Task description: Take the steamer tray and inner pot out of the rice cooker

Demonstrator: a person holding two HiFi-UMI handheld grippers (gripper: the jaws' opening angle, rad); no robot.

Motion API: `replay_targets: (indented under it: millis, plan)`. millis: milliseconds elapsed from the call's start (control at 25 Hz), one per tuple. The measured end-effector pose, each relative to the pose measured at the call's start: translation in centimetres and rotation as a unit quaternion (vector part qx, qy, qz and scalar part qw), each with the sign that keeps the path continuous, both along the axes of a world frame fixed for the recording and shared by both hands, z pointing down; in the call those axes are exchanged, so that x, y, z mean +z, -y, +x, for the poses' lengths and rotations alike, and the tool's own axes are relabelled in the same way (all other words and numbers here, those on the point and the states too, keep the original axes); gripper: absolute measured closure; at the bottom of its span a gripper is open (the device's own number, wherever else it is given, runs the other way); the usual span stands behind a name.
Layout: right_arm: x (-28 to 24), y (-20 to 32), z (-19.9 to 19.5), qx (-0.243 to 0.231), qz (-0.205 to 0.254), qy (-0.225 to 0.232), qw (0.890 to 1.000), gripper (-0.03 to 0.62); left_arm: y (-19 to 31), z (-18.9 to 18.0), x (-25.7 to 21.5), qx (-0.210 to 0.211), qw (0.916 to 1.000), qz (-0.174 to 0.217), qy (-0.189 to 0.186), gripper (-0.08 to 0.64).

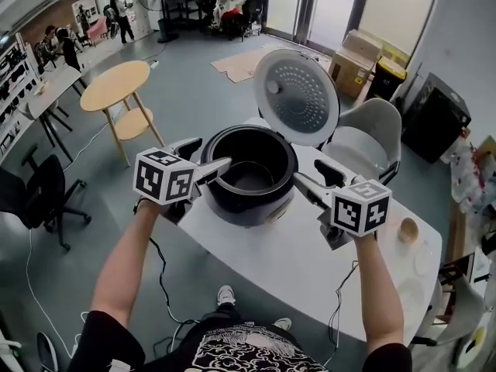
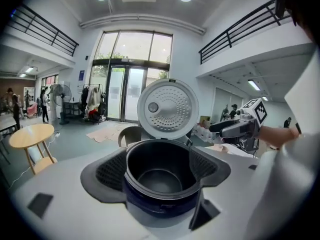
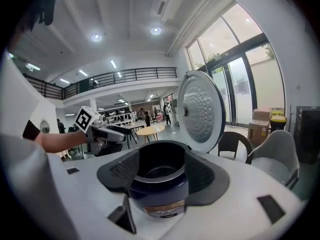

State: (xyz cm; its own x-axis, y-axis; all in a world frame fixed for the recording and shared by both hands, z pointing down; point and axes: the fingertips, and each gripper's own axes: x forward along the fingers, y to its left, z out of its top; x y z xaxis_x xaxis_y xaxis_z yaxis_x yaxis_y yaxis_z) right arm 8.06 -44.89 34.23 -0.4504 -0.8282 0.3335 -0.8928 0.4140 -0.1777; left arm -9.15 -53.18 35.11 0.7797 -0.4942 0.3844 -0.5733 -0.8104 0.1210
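Rice cooker [image 1: 252, 200], dark and round, stands on the white tabletop [image 1: 294, 262] straight in front of the person, with its lid [image 1: 297, 97] swung up and back so that the dotted inner face looks toward the camera. The inner pot [image 1: 252, 175] sits down inside the cooker body, its black rim level with the top and its bottom showing bare and dark.

The left gripper [image 1: 209, 155] is at the cooker's left side and the right gripper [image 1: 306, 173] at its right side, each pointing in toward the rim and slightly downward. In the left gripper view its fingers [image 2: 107, 174] stand wide apart, with the cooker and pot seen in the gap between them, and the pads press on nothing. The right gripper view shows the same: its fingers [image 3: 207, 176] are spread wide to either side of the cooker, gripping nothing. From the head view the fingertips lie close by the rim, and whether any of them touches it cannot be told.

A small wooden bowl [image 1: 408, 229] rests near the tabletop's right end. Behind the cooker stands a grey chair [image 1: 372, 130], and farther left on the floor a round wooden table [image 1: 116, 84].
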Motion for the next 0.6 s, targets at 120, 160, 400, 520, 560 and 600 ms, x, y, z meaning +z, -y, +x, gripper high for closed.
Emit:
replay_targets:
  millis: [120, 160, 400, 520, 560, 600]
  plan:
    - [1.9, 0.9, -0.2, 0.008, -0.021, 0.01, 1.0, 0.295, 1.6, 0.3, 1.6, 0.029, 0.9992, -0.027, -0.003, 0.175]
    - [2.6, 1.2, -0.3, 0.011, -0.027, 0.01, 1.0, 0.295, 2.2, 0.4, 2.2, 0.038, 0.9986, -0.038, -0.003, 0.175]
    - [6.4, 4.2, -2.0, 0.036, -0.067, 0.034, 0.997, 0.295, 6.2, -0.3, 5.6, 0.086, 0.99, -0.111, -0.014, 0.175]
    - [7.2, 6.9, -2.8, 0.047, -0.098, 0.043, 0.993, 0.295, 9.3, -1.2, 6.2, 0.112, 0.9795, -0.165, -0.023, 0.175]
    - [7.5, 7.7, -2.9, 0.05, -0.109, 0.046, 0.992, 0.295, 10.3, -1.4, 6.3, 0.118, 0.9754, -0.184, -0.026, 0.175]
    - [7.9, 8.2, -2.9, 0.052, -0.122, 0.049, 0.99, 0.295, 11.1, -1.5, 6.5, 0.122, 0.9712, -0.202, -0.031, 0.175]
